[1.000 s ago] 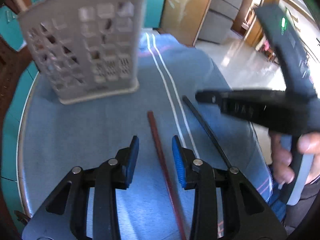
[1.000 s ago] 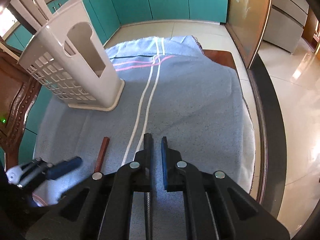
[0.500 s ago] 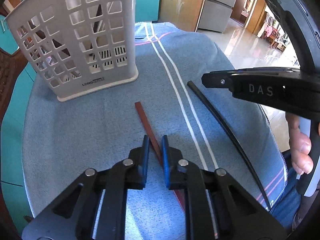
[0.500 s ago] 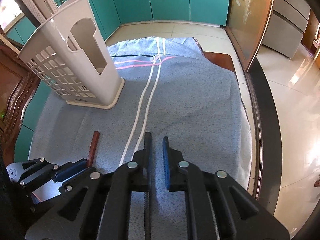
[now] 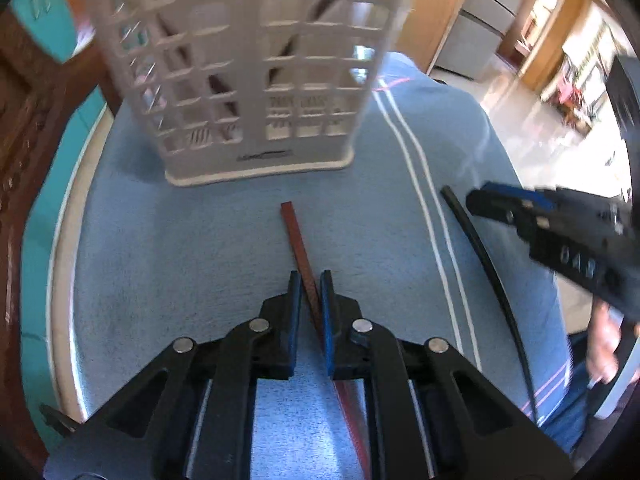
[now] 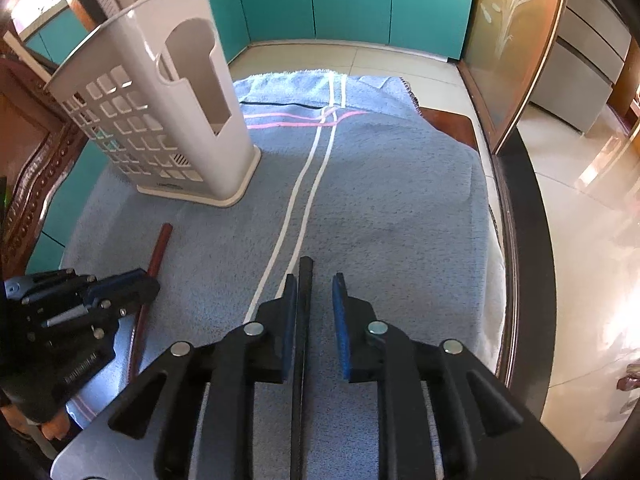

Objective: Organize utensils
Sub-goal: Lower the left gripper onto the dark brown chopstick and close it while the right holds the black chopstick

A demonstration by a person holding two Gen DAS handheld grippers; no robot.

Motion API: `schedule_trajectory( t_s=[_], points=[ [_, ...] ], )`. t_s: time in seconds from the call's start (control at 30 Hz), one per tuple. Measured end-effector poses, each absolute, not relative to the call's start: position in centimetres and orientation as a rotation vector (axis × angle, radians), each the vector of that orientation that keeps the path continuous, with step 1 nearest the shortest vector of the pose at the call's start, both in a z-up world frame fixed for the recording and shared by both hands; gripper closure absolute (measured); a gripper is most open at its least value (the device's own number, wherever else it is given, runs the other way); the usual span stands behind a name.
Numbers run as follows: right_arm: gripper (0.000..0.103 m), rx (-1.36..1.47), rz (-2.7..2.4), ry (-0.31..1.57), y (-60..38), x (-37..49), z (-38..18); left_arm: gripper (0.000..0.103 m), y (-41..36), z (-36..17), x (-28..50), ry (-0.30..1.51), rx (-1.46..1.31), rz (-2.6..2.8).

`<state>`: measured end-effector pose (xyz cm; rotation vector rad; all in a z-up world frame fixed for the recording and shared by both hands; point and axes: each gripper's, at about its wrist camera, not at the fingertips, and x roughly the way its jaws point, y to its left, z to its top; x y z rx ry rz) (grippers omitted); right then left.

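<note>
A red-brown chopstick (image 5: 294,232) lies on the blue towel (image 5: 180,260), pointing at the white slotted utensil holder (image 5: 256,80). My left gripper (image 5: 310,282) is shut on this stick partway along it. In the right wrist view the same stick (image 6: 158,248) runs under the left gripper (image 6: 134,282). A black chopstick (image 6: 306,280) lies between the jaws of my right gripper (image 6: 314,280), which are opening; it rests against the left pad and the right pad stands clear. The holder (image 6: 160,120) stands upright at the far left of the towel (image 6: 400,200).
The towel covers a round wooden table whose rim (image 6: 516,240) drops to tiled floor (image 6: 580,240) on the right. A carved wooden chair (image 6: 32,168) stands at the left. Teal cabinets (image 6: 320,0) line the back. A person's hand (image 5: 604,356) holds the right gripper (image 5: 484,200).
My left gripper has closed on the red-brown chopstick and moved nearer the holder. The right gripper's jaws have parted from the black chopstick.
</note>
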<state>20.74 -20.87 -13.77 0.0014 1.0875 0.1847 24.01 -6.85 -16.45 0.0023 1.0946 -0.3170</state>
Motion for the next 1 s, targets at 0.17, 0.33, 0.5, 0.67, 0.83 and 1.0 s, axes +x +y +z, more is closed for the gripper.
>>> schedule_trajectory(
  t_s=[0.17, 0.33, 0.5, 0.67, 0.83, 1.0],
  points=[
    [0.077, -0.049, 0.187, 1.097, -20.3, 20.5, -14.1, 0.089, -6.7, -16.6, 24.6, 1.092, -0.021, -0.311],
    [0.077, -0.095, 0.202, 1.115, -19.6, 20.2, -14.7, 0.091, -7.8, -16.6, 24.6, 1.076, 0.036, -0.323],
    [0.096, -0.113, 0.243, 1.114, -18.6, 19.9, -15.2, 0.093, -8.0, -16.1, 24.2, 1.077, 0.051, -0.357],
    [0.096, -0.062, 0.258, 1.061, -18.6, 19.8, -14.3, 0.093, -8.2, -15.5, 24.5, 1.061, 0.058, -0.337],
    [0.095, -0.029, 0.233, 1.065, -19.5, 20.2, -13.8, 0.089, -7.9, -15.7, 24.5, 1.066, 0.045, -0.314],
    [0.085, -0.076, 0.222, 1.091, -19.2, 20.0, -14.6, 0.081, -7.5, -16.3, 25.3, 1.072, 0.034, -0.294]
  ],
)
